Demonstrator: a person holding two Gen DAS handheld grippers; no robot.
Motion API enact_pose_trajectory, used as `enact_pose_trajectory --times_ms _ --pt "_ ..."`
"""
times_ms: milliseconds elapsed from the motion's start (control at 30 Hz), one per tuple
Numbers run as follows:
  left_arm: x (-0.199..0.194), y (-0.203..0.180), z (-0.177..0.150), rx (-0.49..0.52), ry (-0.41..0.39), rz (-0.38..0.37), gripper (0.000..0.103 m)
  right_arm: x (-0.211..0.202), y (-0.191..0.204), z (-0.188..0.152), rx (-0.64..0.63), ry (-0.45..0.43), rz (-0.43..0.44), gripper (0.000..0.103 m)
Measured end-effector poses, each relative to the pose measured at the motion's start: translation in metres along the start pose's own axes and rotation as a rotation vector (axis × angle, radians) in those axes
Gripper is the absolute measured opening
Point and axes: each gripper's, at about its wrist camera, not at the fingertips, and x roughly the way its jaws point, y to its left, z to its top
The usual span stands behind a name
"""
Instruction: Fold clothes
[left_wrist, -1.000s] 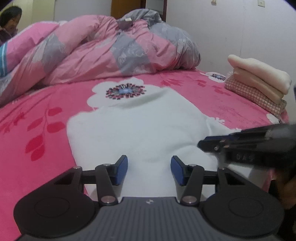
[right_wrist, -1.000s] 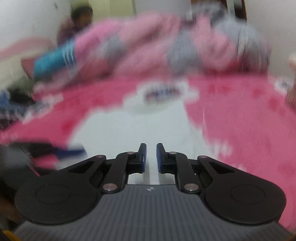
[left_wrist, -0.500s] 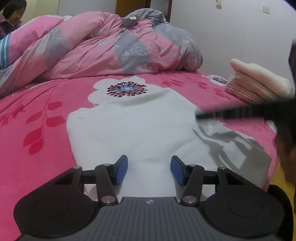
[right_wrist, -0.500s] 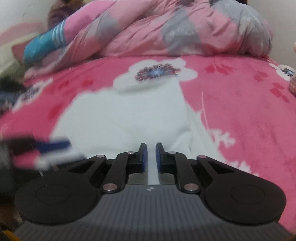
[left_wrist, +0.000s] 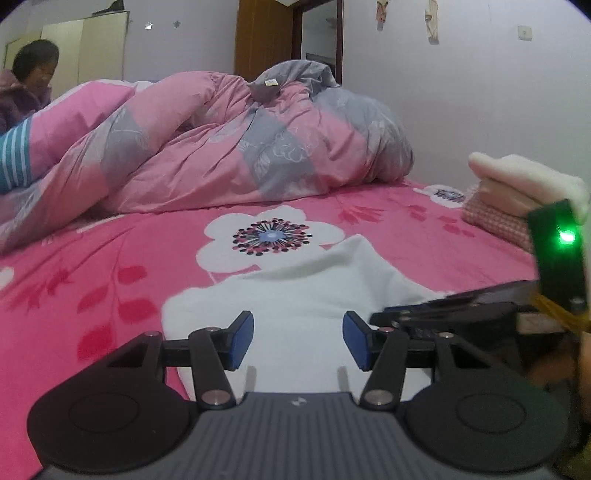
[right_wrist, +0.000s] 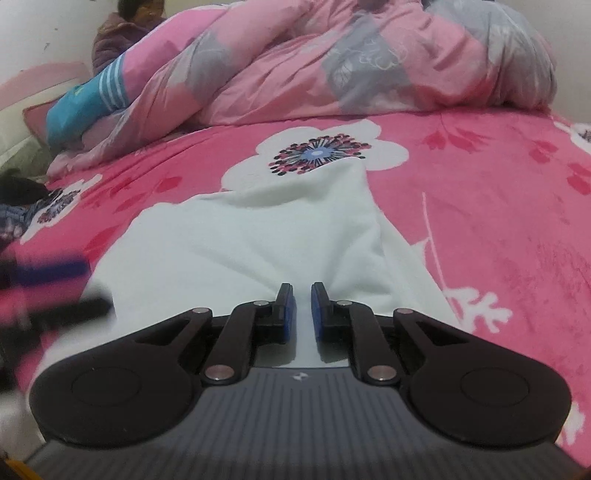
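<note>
Right wrist view: your right gripper (right_wrist: 298, 308) is pinched nearly shut over the white garment (right_wrist: 266, 240) — whether it grips cloth is unclear. Your left gripper (left_wrist: 298, 341) hangs half open, empty. Mid-fold, it seems; next, carry that edge across the pink bedsheet (right_wrist: 498, 221).

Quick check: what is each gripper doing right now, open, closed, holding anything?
Left gripper: open, nothing between the jaws, above the white garment.
Right gripper: nearly shut; whether it pinches the white garment cannot be told.
</note>
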Motion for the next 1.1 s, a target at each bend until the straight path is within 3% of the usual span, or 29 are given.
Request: enact_pose_trajectory --times_ms 100,133,267,467,567,667,867,1000,1067,1100 --pt "0.033 0.004 -0.009 -0.020 0.132 0.011 0.055 -0.001 -0.001 -0.001 0.009 -0.007 0.008 0.010" --pt "0.038 0.006 -0.013 -0.024 0.144 0.008 0.055 -0.001 -0.001 -0.001 0.012 -0.005 0.009 0.010" --pt "0.034 0.005 -0.015 -0.023 0.121 0.010 0.055 -0.007 0.003 0.021 0.013 0.042 0.000 0.011" --pt "0.032 0.007 -0.019 -0.032 0.111 0.005 0.055 -0.008 0.013 0.064 -0.029 -0.059 0.039 0.012" --pt "0.033 0.011 -0.018 -0.033 0.112 -0.010 0.055 0.036 0.001 0.042 -0.033 0.041 -0.001 0.011" --pt "0.029 0.017 -0.014 -0.051 0.114 -0.030 0.055 0.036 -0.014 0.030 0.034 0.000 0.053 0.010" --pt "0.023 0.027 0.013 -0.038 0.026 -0.014 0.056 0.037 -0.010 0.025 0.009 -0.013 0.039 0.011" --pt "0.061 0.033 0.016 -0.007 0.090 0.033 0.056 0.035 -0.015 0.024 0.035 -0.027 0.060 0.011" --pt "0.082 0.037 0.005 -0.021 0.139 0.045 0.064 0.036 -0.017 0.024 0.049 -0.030 0.070 0.011" --pt "0.083 0.039 0.002 -0.029 0.122 0.044 0.064 0.036 -0.017 0.024 0.051 -0.030 0.072 0.011"
